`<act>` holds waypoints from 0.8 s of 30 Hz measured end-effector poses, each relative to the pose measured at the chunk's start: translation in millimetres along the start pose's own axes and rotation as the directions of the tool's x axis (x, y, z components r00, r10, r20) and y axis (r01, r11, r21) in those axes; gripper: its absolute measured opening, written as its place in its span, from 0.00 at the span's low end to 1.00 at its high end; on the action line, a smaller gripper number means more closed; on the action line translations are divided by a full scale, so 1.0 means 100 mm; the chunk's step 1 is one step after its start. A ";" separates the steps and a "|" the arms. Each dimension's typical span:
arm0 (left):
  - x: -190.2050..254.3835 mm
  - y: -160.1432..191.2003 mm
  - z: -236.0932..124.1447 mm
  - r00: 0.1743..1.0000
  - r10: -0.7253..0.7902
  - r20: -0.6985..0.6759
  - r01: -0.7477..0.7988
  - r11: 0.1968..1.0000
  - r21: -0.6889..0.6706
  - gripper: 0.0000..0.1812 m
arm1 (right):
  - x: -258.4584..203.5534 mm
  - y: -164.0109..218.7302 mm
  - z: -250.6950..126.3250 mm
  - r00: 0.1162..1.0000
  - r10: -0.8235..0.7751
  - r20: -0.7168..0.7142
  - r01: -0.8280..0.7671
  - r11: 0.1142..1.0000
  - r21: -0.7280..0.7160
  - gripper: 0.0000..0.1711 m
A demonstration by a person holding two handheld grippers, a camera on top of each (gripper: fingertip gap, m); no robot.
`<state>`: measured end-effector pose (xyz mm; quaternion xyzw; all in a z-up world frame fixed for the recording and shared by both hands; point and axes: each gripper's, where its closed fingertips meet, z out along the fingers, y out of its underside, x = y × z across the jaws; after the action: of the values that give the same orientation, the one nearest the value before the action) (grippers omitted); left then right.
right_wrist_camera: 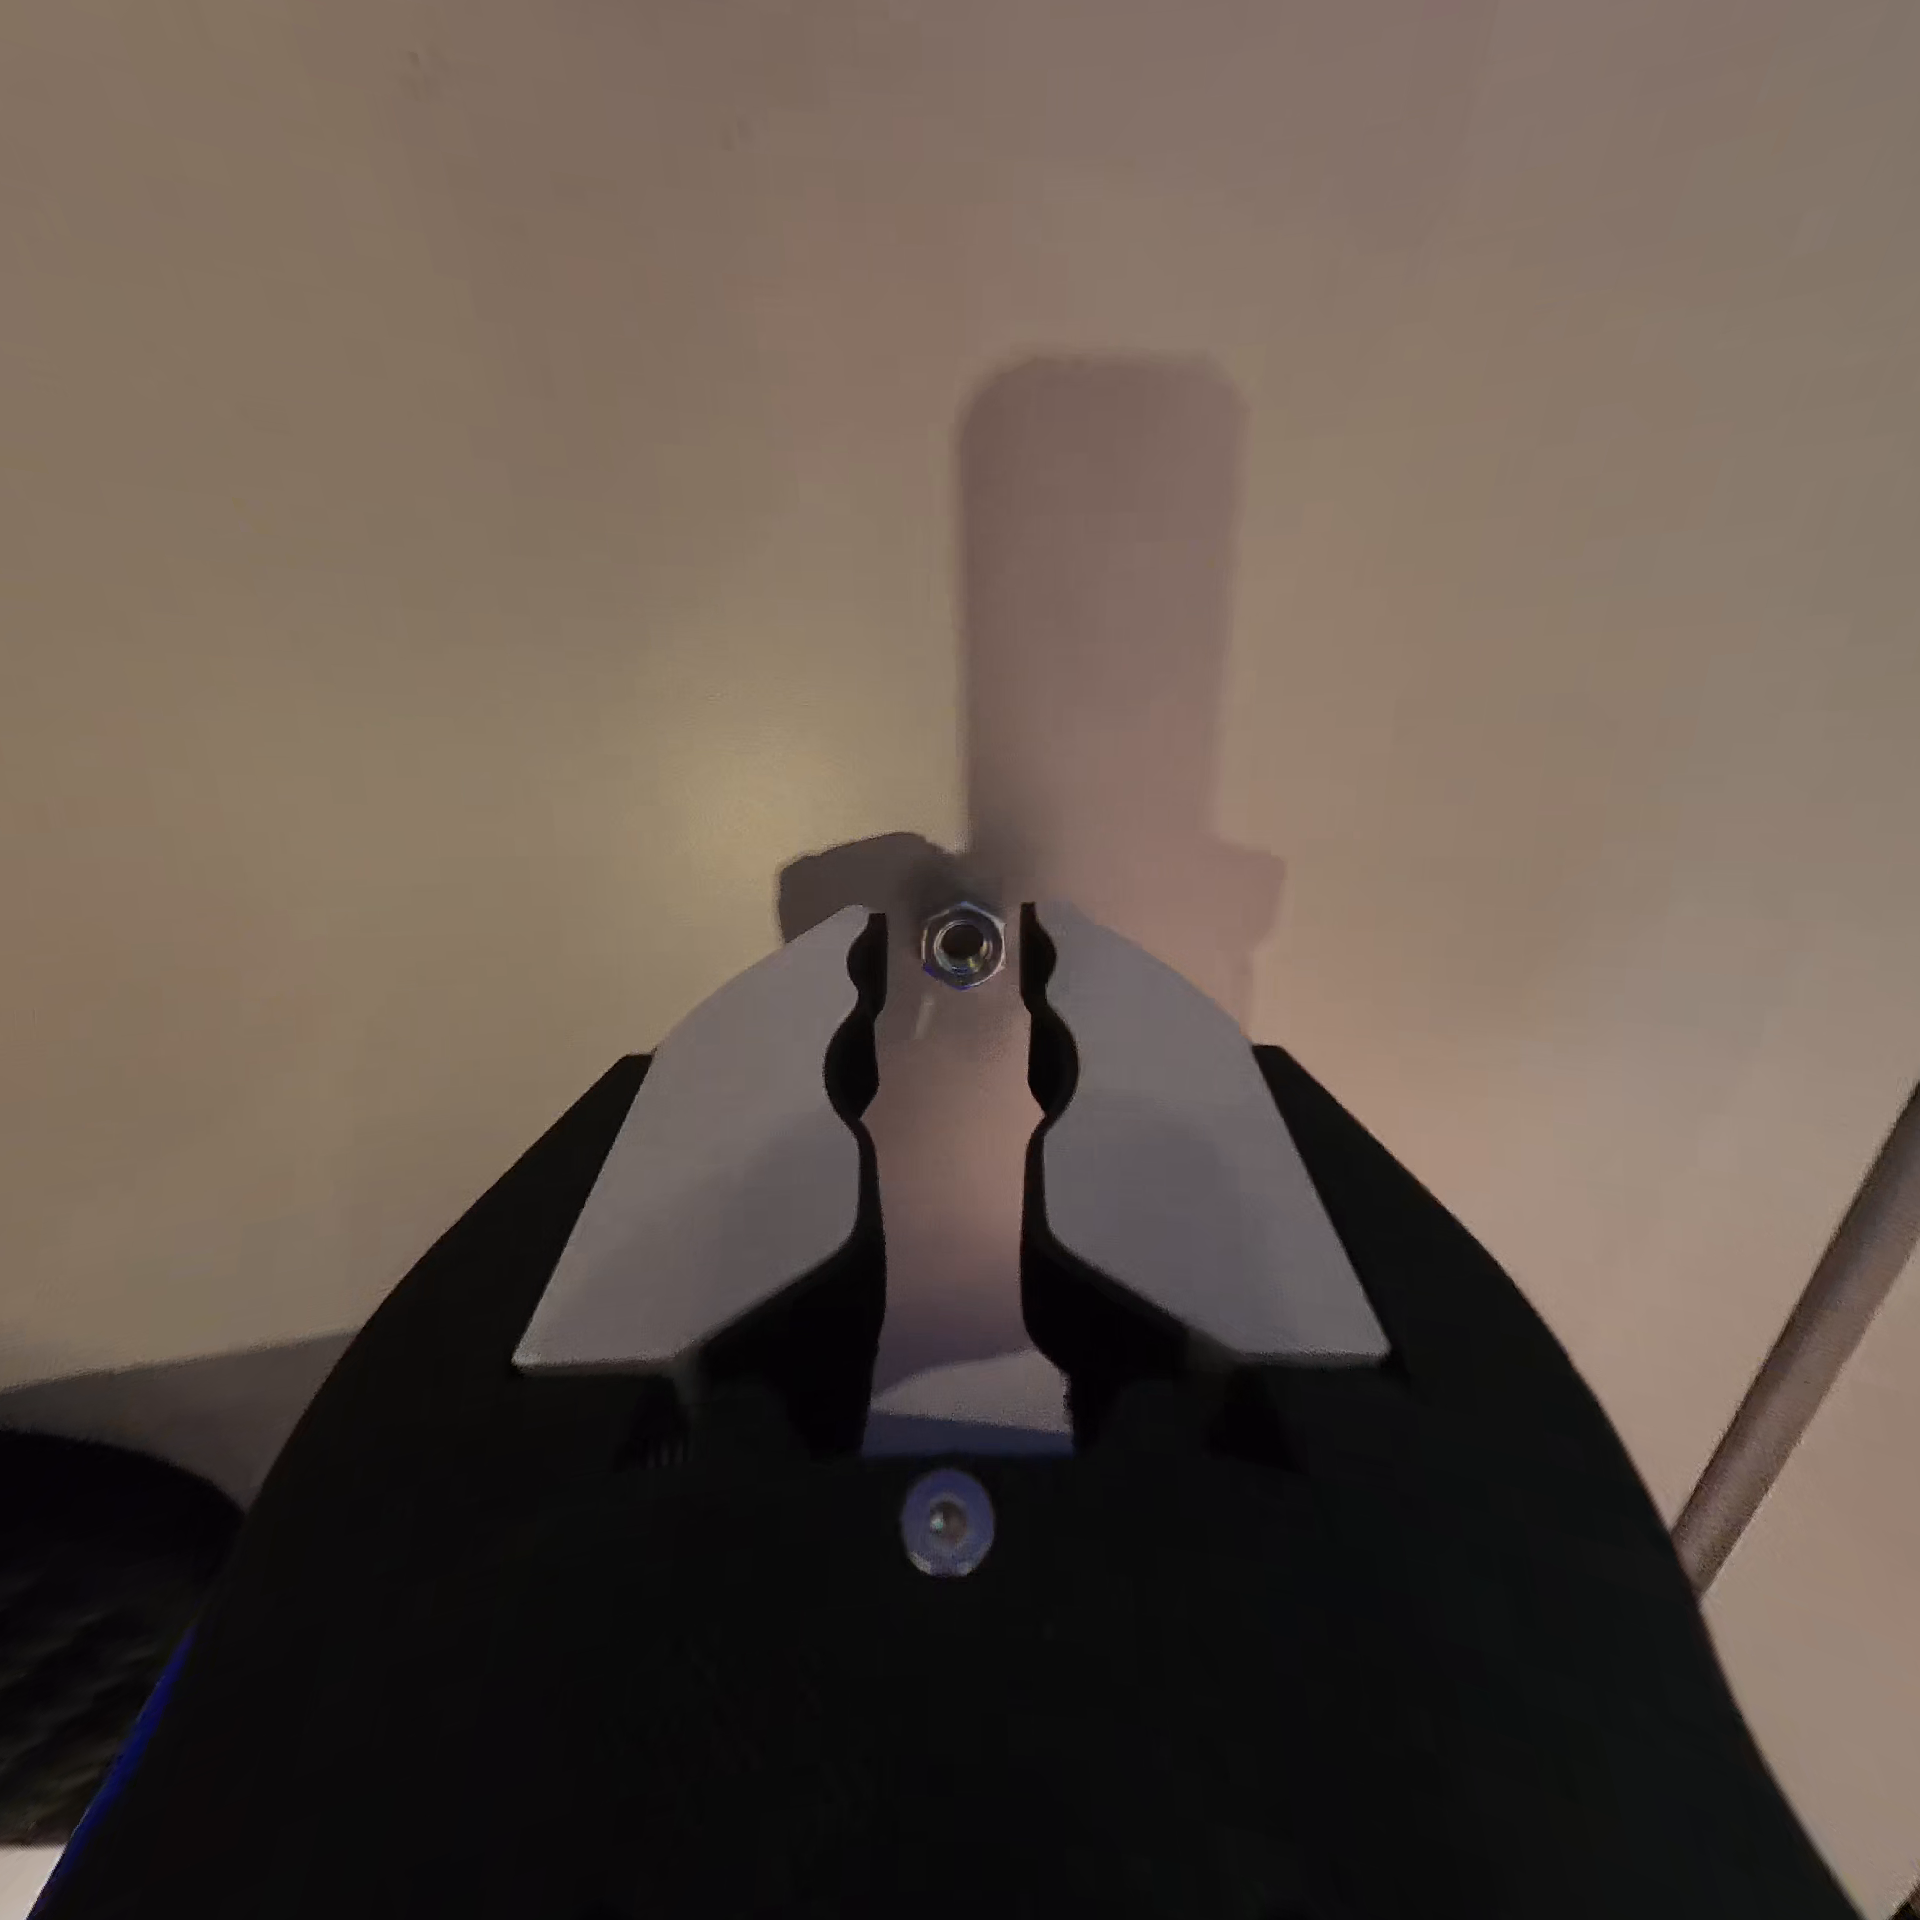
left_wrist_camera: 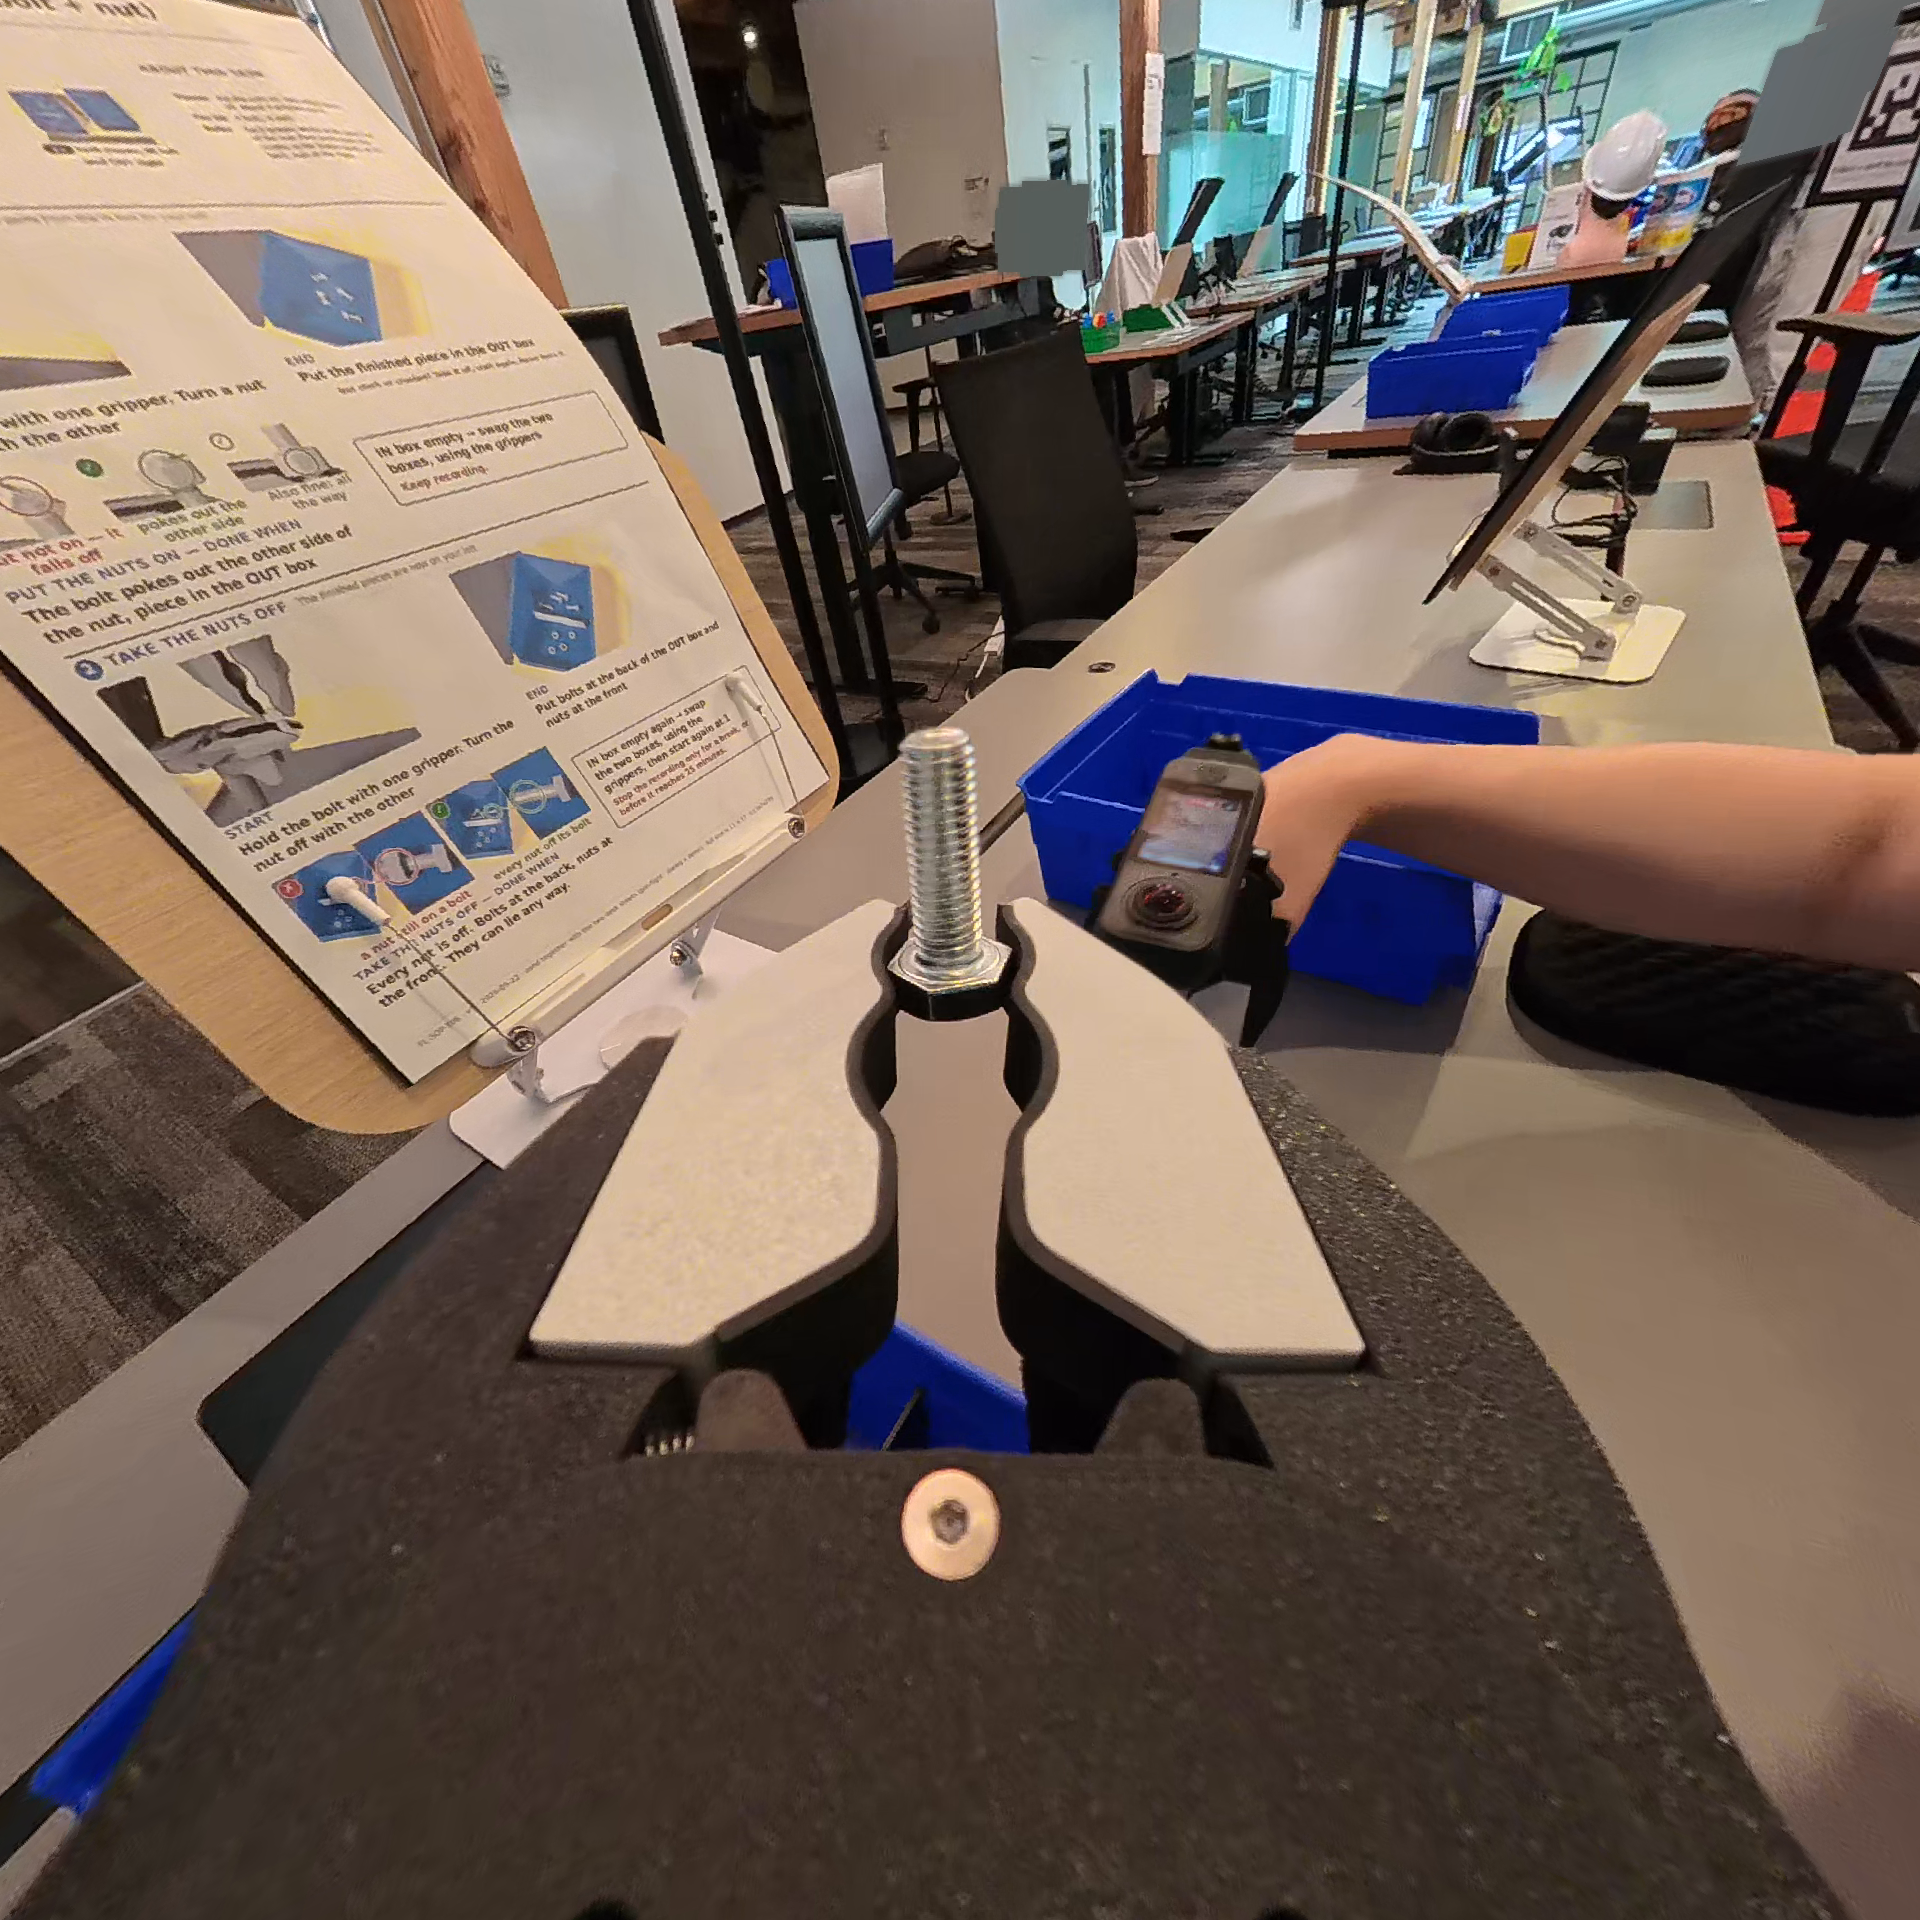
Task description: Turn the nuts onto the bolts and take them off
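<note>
The left gripper (left_wrist_camera: 945, 961) is closed on the hexagonal head of a shiny bolt (left_wrist_camera: 938, 831), whose threaded shaft stands upright above the flat grey, wavy-edged fingers (left_wrist_camera: 748, 1122). Beyond it a blue plastic bin (left_wrist_camera: 1371, 914) sits on the grey table (left_wrist_camera: 1299, 582), with the right gripper (left_wrist_camera: 1195, 883) just in front of the bin and an instruction sheet (left_wrist_camera: 312, 520) on a wooden board to the left. The right gripper (right_wrist_camera: 956, 940) has its fingers narrowly parted around a small silver nut (right_wrist_camera: 962, 945) on the smooth table; whether they touch it, I cannot tell.
</note>
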<state>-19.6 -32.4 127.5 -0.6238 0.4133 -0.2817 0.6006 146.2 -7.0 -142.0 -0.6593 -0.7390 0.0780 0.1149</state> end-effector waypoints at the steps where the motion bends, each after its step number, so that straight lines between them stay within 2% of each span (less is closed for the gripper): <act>1: 0.00 0.00 0.00 1.000 0.003 -0.002 -0.003 1.000 0.002 0.08 | 0.01 0.01 0.02 1.000 0.004 0.011 -0.004 1.000 -0.016 0.15; 10: 0.06 0.03 0.01 0.999 0.017 -0.033 -0.017 1.000 -0.021 0.09 | 0.02 0.12 0.11 0.999 0.013 0.042 -0.008 0.992 -0.123 0.14; 17: 0.09 0.10 0.11 0.999 0.004 -0.054 -0.007 0.999 -0.045 0.08 | 0.00 0.11 0.14 0.997 0.036 0.062 -0.029 0.994 -0.109 0.11; 20: 0.12 0.19 0.20 0.997 0.003 -0.079 -0.009 0.997 -0.079 0.08 | -0.05 -0.01 -0.11 0.998 0.050 0.027 -0.050 0.999 0.004 0.11; 24: 0.26 0.37 0.46 0.989 -0.035 -0.143 0.016 0.991 -0.133 0.08 | -0.24 -0.32 -0.91 0.991 0.101 -0.083 -0.070 0.947 0.314 0.11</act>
<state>25.8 -27.9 81.4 -0.6450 0.4656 -0.3062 0.5228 143.3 -37.9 -47.7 -0.6674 -0.6817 0.1658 0.2497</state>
